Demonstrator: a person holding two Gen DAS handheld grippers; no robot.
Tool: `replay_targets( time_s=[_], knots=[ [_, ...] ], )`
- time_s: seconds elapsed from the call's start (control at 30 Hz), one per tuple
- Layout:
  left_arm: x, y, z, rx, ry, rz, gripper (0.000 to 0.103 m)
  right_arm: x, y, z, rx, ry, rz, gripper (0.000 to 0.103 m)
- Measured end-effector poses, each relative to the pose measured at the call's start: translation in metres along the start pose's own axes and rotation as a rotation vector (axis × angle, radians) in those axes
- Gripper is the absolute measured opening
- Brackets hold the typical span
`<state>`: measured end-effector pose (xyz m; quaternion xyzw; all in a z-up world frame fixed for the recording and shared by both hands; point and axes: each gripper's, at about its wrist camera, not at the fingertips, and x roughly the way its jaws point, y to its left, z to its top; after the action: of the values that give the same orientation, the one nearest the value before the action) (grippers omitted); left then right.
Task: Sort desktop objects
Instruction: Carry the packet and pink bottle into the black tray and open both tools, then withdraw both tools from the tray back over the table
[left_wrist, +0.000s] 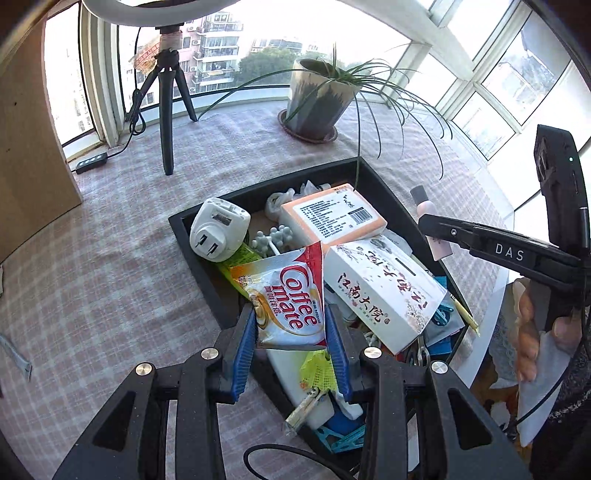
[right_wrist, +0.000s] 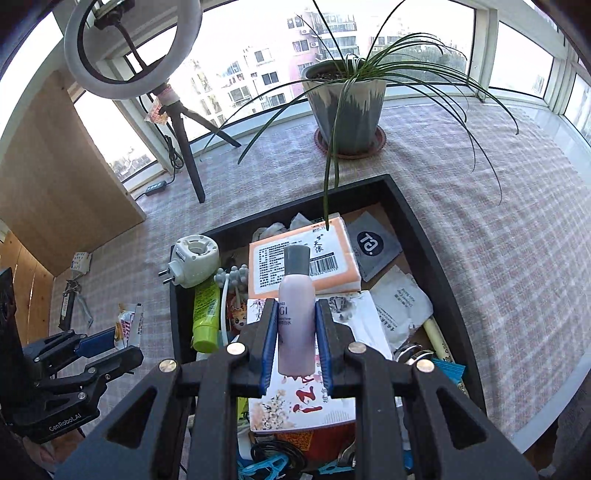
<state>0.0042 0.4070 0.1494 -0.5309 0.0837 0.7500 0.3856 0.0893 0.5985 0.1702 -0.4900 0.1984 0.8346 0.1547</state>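
My left gripper (left_wrist: 291, 325) is shut on a red and white Coffee mate sachet (left_wrist: 286, 299) and holds it over the near left part of the black tray (left_wrist: 199, 258). My right gripper (right_wrist: 295, 325) is shut on a pink bottle with a grey cap (right_wrist: 296, 310), upright above the tray (right_wrist: 439, 266). The bottle also shows at the right of the left wrist view (left_wrist: 430, 225). The tray holds an orange tissue pack (right_wrist: 303, 258), a white floral box (left_wrist: 384, 291), a white plug adapter (left_wrist: 218, 232), a green tube (right_wrist: 205, 314) and several smaller items.
A potted plant (right_wrist: 347, 107) with long leaves stands behind the tray. A ring light on a tripod (right_wrist: 181, 136) stands at the back left beside a wooden box (right_wrist: 55, 177). Keys (right_wrist: 72, 295) lie on the checked cloth to the left. The table edge runs at the right.
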Motion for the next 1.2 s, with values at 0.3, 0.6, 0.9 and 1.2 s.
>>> replay_targets(
  time_s=[0.3, 0.6, 0.9, 1.2],
  knots=[
    [0.017, -0.038, 0.021, 0.059, 0.014, -0.035, 0.045, 0.007, -0.033, 0.007, 0.033, 0.0, -0.071, 0.022],
    [0.02, -0.036, 0.02, 0.086, 0.017, -0.015, 0.05, -0.001, -0.032, 0.008, 0.055, -0.02, -0.063, 0.045],
    [0.004, 0.008, 0.008, 0.032, 0.016, 0.031, 0.05, 0.003, 0.003, 0.011, 0.02, -0.006, -0.014, 0.045],
    [-0.021, 0.074, -0.004, -0.06, -0.014, 0.109, 0.05, 0.016, 0.066, 0.017, -0.069, 0.017, 0.053, 0.045]
  ],
)
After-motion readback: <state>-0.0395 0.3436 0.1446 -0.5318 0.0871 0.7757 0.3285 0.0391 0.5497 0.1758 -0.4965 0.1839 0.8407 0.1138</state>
